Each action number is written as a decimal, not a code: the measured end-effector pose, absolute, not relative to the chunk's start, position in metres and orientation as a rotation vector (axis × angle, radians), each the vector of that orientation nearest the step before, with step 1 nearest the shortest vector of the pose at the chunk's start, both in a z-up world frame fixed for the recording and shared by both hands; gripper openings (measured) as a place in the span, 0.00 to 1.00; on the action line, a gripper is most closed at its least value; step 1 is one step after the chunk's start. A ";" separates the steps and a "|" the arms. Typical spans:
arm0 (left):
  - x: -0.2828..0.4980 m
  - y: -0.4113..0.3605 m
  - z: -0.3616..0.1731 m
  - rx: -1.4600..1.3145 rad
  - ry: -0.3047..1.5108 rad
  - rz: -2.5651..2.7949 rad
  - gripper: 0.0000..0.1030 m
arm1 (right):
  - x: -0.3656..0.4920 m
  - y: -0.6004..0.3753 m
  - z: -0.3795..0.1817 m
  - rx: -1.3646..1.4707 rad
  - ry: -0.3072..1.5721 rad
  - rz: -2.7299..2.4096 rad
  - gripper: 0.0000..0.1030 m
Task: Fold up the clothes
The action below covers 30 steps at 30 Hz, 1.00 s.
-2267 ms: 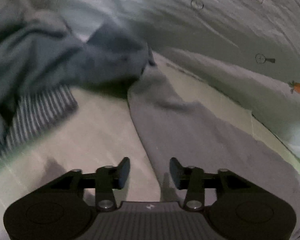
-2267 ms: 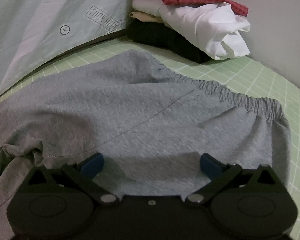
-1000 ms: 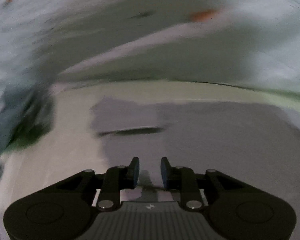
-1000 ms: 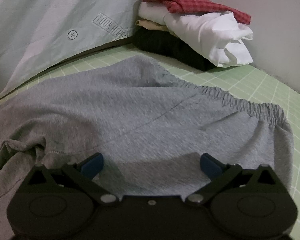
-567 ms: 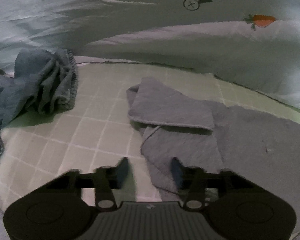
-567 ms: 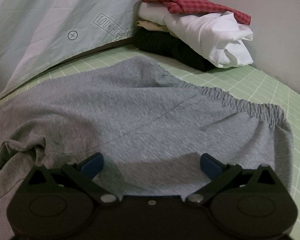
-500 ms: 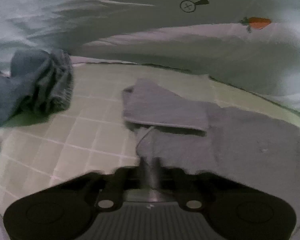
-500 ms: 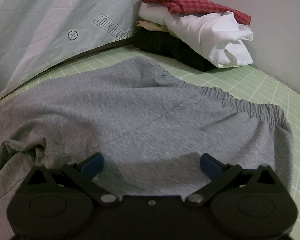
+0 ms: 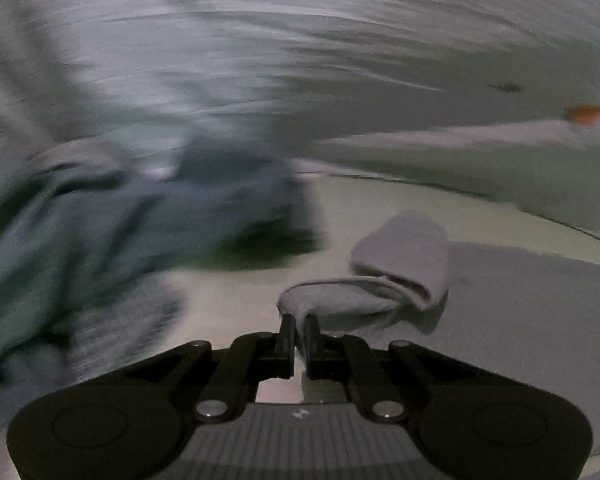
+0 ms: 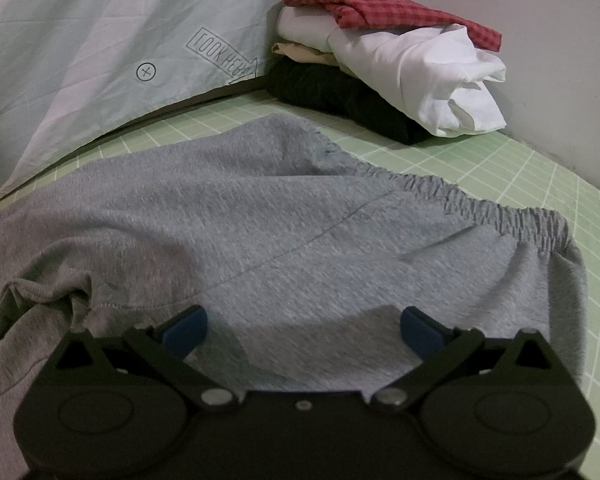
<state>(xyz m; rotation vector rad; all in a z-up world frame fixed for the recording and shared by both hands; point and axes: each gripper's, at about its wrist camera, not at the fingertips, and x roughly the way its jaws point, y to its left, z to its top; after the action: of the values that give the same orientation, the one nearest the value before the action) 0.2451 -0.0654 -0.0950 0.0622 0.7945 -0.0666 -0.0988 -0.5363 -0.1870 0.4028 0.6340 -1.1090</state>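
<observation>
1. Because my left claw [image 9: 298, 326] pinches only a thin edge of the grey sweatpants [image 10: 260, 240] at the leg end, I judge the cloth could slip out if I pull too briskly — the bite looks shallow, just a fold of hem between the pads.
2. Since the leg end is already rolled over on itself beside that claw, a careless drag could bunch it further instead of laying it flat.
3. If I carry the leg too far to the left of that view, it may snag the heap of blue-grey clothes [image 9: 120, 232] lying near on the green grid mat [image 10: 520, 168]; that view is badly blurred, so I cannot tell how close they are.
4. Left claw: jaws closed nearly together, gripping the grey cloth.
5. Right claw [image 10: 302, 330]: jaws spread wide, holding nothing — it hovers over the seat of the sweatpants, whose elastic waistband lies toward the stack of folded clothes [image 10: 400, 60]. With nothing pinning that end, the whole garment may slide.
</observation>
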 end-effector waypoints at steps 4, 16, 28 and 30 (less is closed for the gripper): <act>0.237 -0.026 -0.109 0.051 0.871 0.092 0.12 | -0.099 -0.536 -0.188 0.400 0.628 -1.113 1.00; 0.242 -0.057 -0.108 0.092 0.874 -0.042 0.41 | -0.099 -0.539 -0.186 0.403 0.633 -1.112 1.00; 0.213 -0.125 -0.114 0.009 0.934 -0.220 0.52 | -0.099 -0.563 -0.169 0.440 0.768 -0.998 1.00; 0.198 -0.132 -0.113 0.030 0.938 -0.231 0.55 | -0.104 -0.566 -0.158 0.413 0.754 -0.975 1.00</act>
<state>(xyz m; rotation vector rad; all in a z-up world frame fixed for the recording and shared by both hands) 0.1978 -0.1318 -0.1127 0.0302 0.9378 -0.2313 -0.1044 -0.5662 -0.1581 0.4126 0.7541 -0.9752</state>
